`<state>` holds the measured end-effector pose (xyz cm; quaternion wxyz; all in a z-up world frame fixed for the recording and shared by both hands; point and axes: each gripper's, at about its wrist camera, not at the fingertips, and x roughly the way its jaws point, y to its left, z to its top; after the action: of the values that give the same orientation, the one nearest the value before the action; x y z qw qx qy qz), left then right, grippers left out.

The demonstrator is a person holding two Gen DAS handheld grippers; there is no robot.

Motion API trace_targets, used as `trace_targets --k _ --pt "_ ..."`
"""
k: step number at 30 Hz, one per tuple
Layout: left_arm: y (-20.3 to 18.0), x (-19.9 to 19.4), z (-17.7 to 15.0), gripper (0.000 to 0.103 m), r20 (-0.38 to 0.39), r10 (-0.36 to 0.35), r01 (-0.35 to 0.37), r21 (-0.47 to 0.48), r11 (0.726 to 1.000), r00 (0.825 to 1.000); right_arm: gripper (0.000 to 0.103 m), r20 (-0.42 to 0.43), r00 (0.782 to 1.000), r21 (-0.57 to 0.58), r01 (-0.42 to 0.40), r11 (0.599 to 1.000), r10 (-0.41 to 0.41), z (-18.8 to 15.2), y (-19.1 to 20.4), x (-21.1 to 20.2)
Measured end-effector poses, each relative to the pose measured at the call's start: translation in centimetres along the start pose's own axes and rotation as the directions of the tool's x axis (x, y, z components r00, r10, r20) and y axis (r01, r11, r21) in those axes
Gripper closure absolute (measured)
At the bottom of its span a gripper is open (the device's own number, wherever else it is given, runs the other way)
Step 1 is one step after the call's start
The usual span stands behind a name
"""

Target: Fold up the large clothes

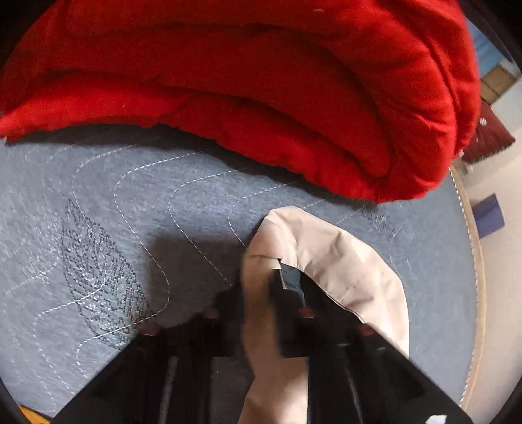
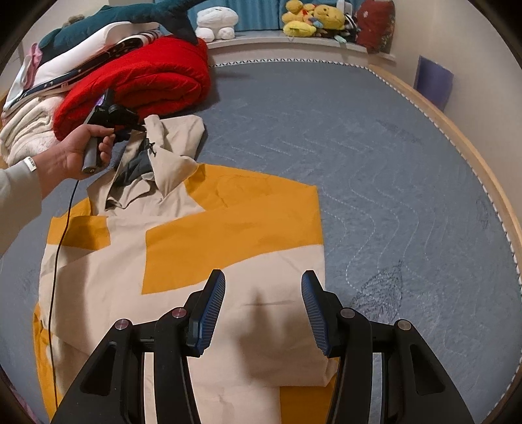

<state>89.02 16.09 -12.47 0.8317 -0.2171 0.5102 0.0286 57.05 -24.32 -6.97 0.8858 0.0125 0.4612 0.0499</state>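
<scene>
Left wrist: left gripper point(image 1: 261, 293) clenched on a fold of the beige jacket point(image 1: 326, 261), smooth woven cloth bunched over and between the black fingers point(image 1: 290, 319), lifted just above the bed; a dark grey lining shows in the gap; beneath, blue-grey quilted bedspread point(image 1: 163, 202) with wavy white stitch lines and a stitched leaf motif point(image 1: 101, 277); behind, a thick rolled red quilt point(image 1: 261, 81), soft and puffy, lying on the bedspread; view is motion-blurred. Right wrist: right gripper point(image 2: 262, 310) released, jaws spread wide, ribbed blue pads point(image 2: 212, 310) hovering over the jacket's point(image 2: 228, 293) lower body; the jacket lies flat on the bedspread point(image 2: 375, 163), beige with big orange blocks, a sleeve folded across the chest; collar end crumpled and raised where the left gripper point(image 2: 137, 125) grips it, held by the person's left hand point(image 2: 71, 153), black cable point(image 2: 55, 261) trailing across the cloth; red quilt point(image 2: 146, 81) just beyond the collar, with stacked folded bedding point(image 2: 29, 130) beside it; plush toys point(image 2: 310, 19) on the ledge past the bed's rope-trimmed edge.
</scene>
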Motion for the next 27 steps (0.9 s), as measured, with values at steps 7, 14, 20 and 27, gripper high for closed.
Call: trace_targets --k 7,14,20,27 --pt "-3.3 -8.9 -3.3 0.102 0.103 -0.022 0.000 0.205 0.979 0.994 0.053 -0.040 0.999 0.037 0.004 0.999 -0.003 0.2 -0.7 0.3" --pt "-8.3 -22.3 -14.9 0.102 0.167 -0.149 0.059 0.451 0.891 0.975 0.053 -0.019 0.999 0.083 -0.048 0.995 0.050 0.7 -1.1 -1.6" --pt "-8.9 -30.8 -30.7 0.102 0.179 -0.152 0.008 0.623 0.782 0.972 0.053 0.051 0.991 0.117 -0.130 0.985 0.125 1.1 -1.2 -4.6" --pt "-4.2 -31.0 -43.2 0.095 0.023 -0.064 0.041 0.553 0.832 0.998 0.052 0.122 0.959 0.137 -0.270 0.953 0.255 0.6 -0.2 -7.4"
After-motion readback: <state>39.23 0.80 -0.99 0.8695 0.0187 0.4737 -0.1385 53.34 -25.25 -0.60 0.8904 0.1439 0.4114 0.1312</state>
